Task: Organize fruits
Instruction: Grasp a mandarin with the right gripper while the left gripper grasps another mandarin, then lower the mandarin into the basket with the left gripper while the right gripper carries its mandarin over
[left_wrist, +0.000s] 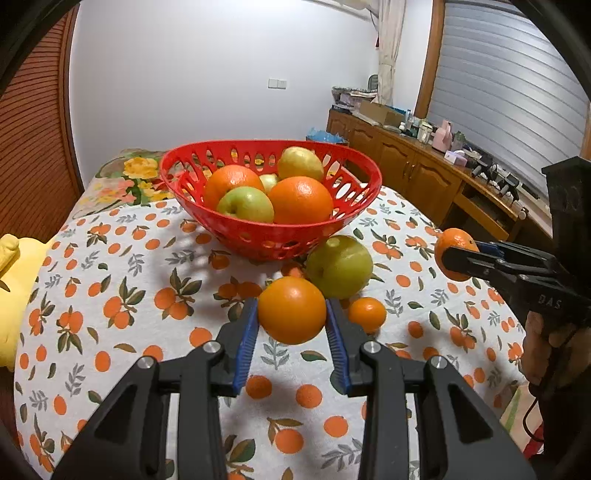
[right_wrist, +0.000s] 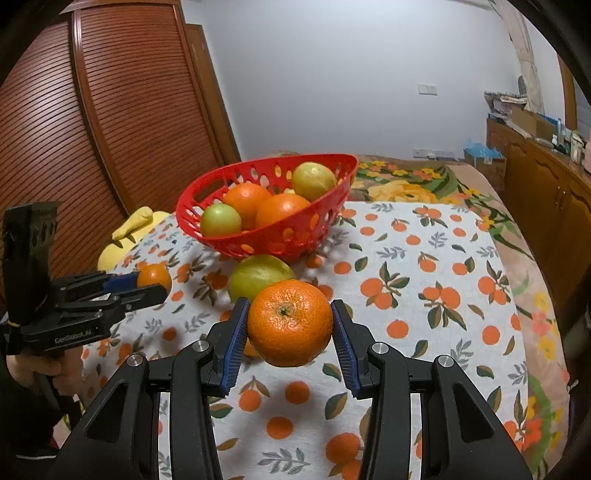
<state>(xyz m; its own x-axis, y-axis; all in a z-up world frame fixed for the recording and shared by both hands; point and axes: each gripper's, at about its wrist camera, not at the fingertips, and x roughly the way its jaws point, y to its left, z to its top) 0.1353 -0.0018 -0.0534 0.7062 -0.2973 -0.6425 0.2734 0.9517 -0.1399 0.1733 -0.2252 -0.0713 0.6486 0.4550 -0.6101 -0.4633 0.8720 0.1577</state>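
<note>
A patterned tablecloth (left_wrist: 110, 258) is covering the table, and a red basket (left_wrist: 271, 242) is sitting at its far side (already holding oranges and green apples). A green apple (left_wrist: 339, 266) is lying just near of it. The left gripper (left_wrist: 291, 325) is clamping an orange (left_wrist: 291, 309); the right gripper (right_wrist: 290, 325) is pinching a mandarin (right_wrist: 290, 322). A small tangerine (left_wrist: 367, 314) is resting beside the apple.

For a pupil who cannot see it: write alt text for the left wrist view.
The left gripper holds an orange above a fruit-print tablecloth. Behind it are a green fruit, a small orange and a red basket of fruit; the right gripper holds a mandarin.
</note>
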